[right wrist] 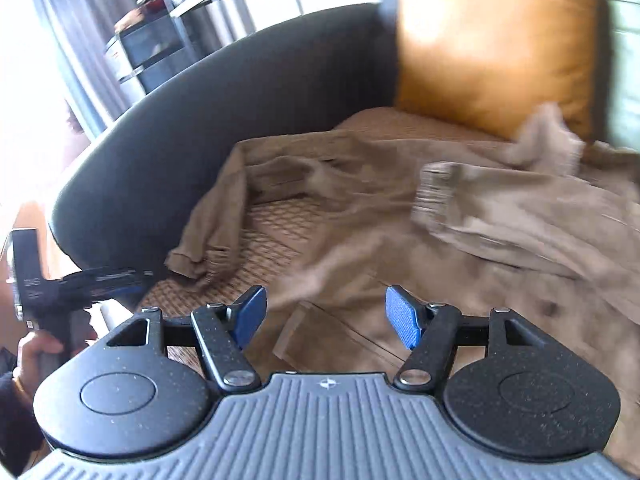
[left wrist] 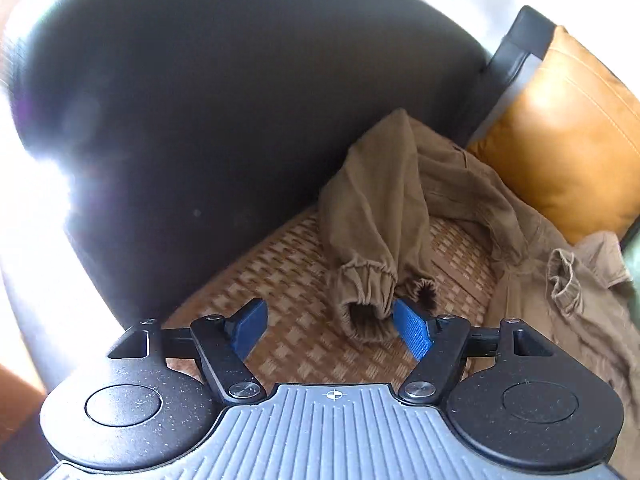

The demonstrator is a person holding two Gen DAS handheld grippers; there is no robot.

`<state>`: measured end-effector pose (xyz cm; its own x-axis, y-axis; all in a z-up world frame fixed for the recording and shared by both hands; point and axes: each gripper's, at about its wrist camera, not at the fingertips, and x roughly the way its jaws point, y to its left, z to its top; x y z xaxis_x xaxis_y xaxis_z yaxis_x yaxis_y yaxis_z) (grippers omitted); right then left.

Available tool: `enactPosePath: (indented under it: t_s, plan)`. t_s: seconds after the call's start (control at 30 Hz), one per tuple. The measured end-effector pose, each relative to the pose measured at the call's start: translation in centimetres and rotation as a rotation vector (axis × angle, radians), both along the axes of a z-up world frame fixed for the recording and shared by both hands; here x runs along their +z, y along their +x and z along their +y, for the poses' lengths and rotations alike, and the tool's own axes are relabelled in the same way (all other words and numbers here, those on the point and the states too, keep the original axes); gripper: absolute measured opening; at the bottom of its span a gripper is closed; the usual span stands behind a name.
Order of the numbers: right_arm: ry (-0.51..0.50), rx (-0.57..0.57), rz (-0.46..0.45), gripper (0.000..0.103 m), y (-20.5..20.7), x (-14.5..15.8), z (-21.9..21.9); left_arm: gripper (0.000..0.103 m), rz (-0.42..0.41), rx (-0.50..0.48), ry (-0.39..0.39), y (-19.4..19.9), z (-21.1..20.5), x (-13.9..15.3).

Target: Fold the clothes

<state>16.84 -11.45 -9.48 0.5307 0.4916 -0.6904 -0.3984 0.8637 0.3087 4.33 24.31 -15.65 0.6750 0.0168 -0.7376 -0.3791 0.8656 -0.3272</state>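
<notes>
Looked like the setup step: brown trousers [left wrist: 440, 184] lay rumpled on the sofa's woven seat mat [left wrist: 280, 280], nothing folded yet. Left hand-held gripper [left wrist: 332, 326] was wide open, empty, w/ an elastic cuff [left wrist: 366, 304] just ahead by its right finger; right hand-held gripper [right wrist: 324, 316] also wide, empty, over the cloth. Next probably needs pinching cuff & pulling leg straight; black sofa arm [left wrist: 200, 100] crowded left, orange cushion [left wrist: 568, 136] beyond, open mat between.

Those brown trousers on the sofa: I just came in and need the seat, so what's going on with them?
A person with a gripper in each hand is folding the brown trousers, which lie crumpled on the woven seat mat beside an orange cushion. Both grippers are open and hold nothing. The left gripper is at an elastic leg cuff; the right gripper hovers over the cloth. Nothing looks folded yet.
</notes>
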Motion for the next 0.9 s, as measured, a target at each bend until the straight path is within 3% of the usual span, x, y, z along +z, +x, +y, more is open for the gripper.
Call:
enactPosePath:
  t_s: [0.03,0.07,0.13,0.3,0.5,0.7,0.73,0.77,0.83,0.87,0.9]
  plan:
    - [0.015,0.013,0.013,0.071,0.5,-0.2,0.9,0.067,0.009,-0.021,-0.018,0.8,0.1,-0.4]
    - [0.032,0.025,0.028,0.071,1.0,-0.3,1.9,0.025,0.02,-0.042,-0.041,1.5,0.3,-0.8]
    - [0.089,0.034,0.081,0.071,2.6,-1.1,3.8,0.015,0.012,-0.051,-0.096,2.1,1.2,-0.9]
    - [0.193,0.05,0.165,0.071,5.0,-3.1,8.2,0.011,-0.081,-0.071,-0.119,1.0,2.4,1.2]
    - [0.381,-0.03,0.284,0.076,7.2,-5.7,11.6,0.011,-0.14,-0.129,-0.089,-0.8,2.5,2.9]
    - [0.432,-0.058,0.367,0.074,8.7,-7.7,14.2,0.011,-0.129,-0.153,-0.084,-0.8,2.4,2.6]
    - [0.429,-0.047,0.377,0.046,8.9,-7.9,14.8,0.011,-0.126,-0.148,-0.078,-0.7,2.3,2.6]
    - [0.41,-0.014,0.389,0.03,9.1,-7.8,15.5,0.012,-0.126,-0.144,-0.071,-0.7,2.4,2.7]
    - [0.366,0.044,0.358,0.03,9.6,-6.5,16.4,0.029,-0.158,-0.133,-0.079,-1.1,2.6,3.2]
    - [0.342,0.071,0.319,0.03,9.9,-5.2,16.7,0.058,-0.181,-0.124,-0.086,-1.3,2.5,3.6]
    - [0.323,0.095,0.265,0.03,10.3,-3.1,16.6,0.071,-0.208,-0.113,-0.08,-1.5,2.4,4.1]
